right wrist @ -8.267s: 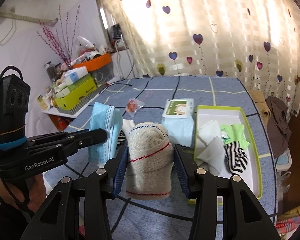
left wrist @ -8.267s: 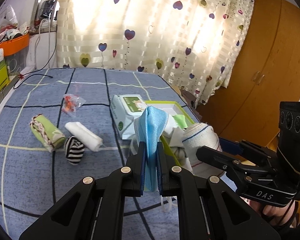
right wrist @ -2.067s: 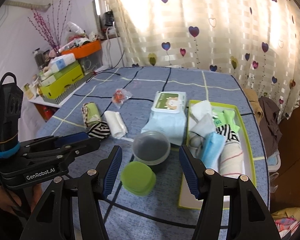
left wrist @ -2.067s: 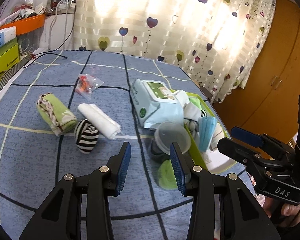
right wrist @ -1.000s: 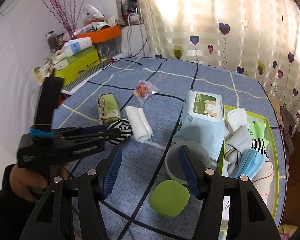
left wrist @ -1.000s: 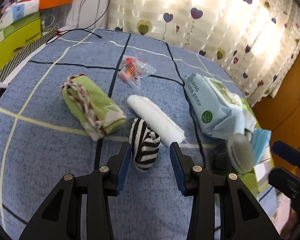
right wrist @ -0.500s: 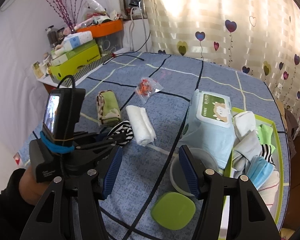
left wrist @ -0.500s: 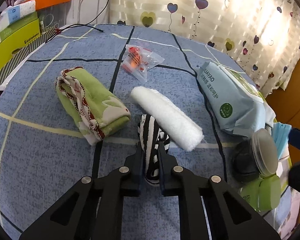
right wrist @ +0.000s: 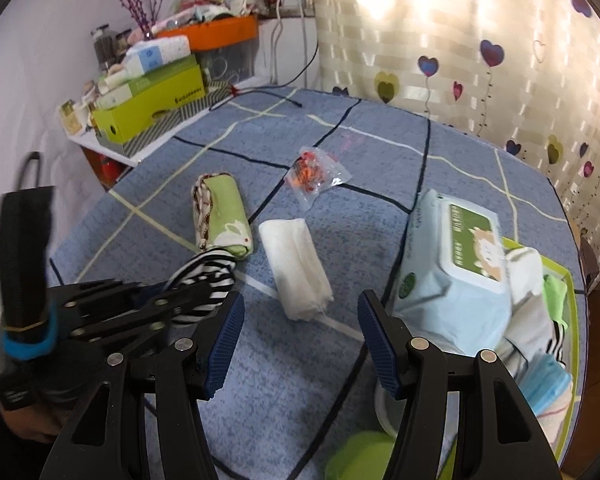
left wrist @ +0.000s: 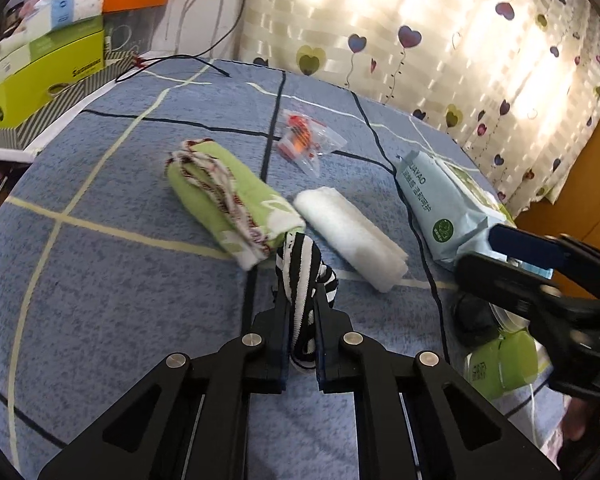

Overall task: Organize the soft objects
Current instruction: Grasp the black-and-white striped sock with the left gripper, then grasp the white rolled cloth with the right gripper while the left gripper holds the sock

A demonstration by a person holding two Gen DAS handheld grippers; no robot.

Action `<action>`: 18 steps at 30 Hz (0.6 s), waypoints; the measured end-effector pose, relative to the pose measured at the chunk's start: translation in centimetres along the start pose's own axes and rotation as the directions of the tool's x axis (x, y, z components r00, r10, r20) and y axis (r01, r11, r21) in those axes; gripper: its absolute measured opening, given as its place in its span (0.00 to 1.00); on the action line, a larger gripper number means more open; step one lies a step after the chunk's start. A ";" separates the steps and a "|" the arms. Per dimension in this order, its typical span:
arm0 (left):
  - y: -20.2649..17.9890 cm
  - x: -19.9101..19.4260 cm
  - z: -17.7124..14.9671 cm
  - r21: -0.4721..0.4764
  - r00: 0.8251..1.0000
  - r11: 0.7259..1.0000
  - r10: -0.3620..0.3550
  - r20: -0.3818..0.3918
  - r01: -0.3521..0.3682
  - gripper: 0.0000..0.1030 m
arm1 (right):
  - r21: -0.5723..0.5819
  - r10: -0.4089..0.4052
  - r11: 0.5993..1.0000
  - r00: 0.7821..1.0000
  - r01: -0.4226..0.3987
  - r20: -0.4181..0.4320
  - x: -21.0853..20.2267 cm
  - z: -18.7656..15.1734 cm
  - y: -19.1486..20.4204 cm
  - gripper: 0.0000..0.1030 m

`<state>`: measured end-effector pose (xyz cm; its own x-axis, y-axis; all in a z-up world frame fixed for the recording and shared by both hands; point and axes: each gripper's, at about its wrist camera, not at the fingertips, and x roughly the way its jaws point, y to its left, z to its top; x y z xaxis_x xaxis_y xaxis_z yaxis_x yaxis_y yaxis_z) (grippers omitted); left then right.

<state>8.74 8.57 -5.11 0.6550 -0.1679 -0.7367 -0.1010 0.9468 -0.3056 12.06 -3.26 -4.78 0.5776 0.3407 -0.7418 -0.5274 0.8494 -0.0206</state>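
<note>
My left gripper [left wrist: 301,300] is shut on a black-and-white striped sock [left wrist: 300,264], lifted a little off the blue checked bedspread; the sock also shows in the right wrist view [right wrist: 206,270]. A rolled green cloth [left wrist: 232,200] and a rolled white towel [left wrist: 350,236] lie just beyond it. My right gripper [right wrist: 300,324] is open and empty, with the white towel [right wrist: 296,268] just ahead of it. A green tray [right wrist: 568,280] at the right holds socks, cloths and a blue face mask [right wrist: 550,384].
A pack of wet wipes [right wrist: 456,264] lies against the tray. A small plastic bag with orange bits [left wrist: 304,142] lies further back. A clear round container [left wrist: 476,316] and a green lid [left wrist: 504,364] sit near the right gripper. Boxes [right wrist: 148,108] stand on a shelf at the left.
My left gripper has lifted the striped sock off the bed, shut on it since half a second ago. My right gripper has moved left, toward the white towel.
</note>
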 end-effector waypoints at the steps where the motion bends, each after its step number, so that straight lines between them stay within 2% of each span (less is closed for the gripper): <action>1: 0.2 -0.2 0.0 -0.006 1.000 1.000 -0.005 0.002 0.005 0.09 | -0.003 -0.005 1.000 1.000 0.005 -0.009 0.5 0.2 0.2 0.57; 7: 1.3 -1.1 -0.1 -0.026 1.000 0.999 -0.018 0.017 0.019 0.09 | -0.041 -0.042 0.998 0.995 0.039 -0.091 3.6 1.4 1.4 0.57; 18: 2.8 -1.6 0.0 -0.054 0.999 0.998 -0.043 0.031 0.045 0.09 | -0.059 -0.080 0.996 0.966 0.067 -0.248 9.7 3.2 1.8 0.57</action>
<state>7.43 11.50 -4.81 0.6816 -0.2000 -0.7039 -0.1117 0.9222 -0.3702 18.72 2.92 -9.88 0.4453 0.1615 -0.8807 -0.5236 0.8449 -0.1098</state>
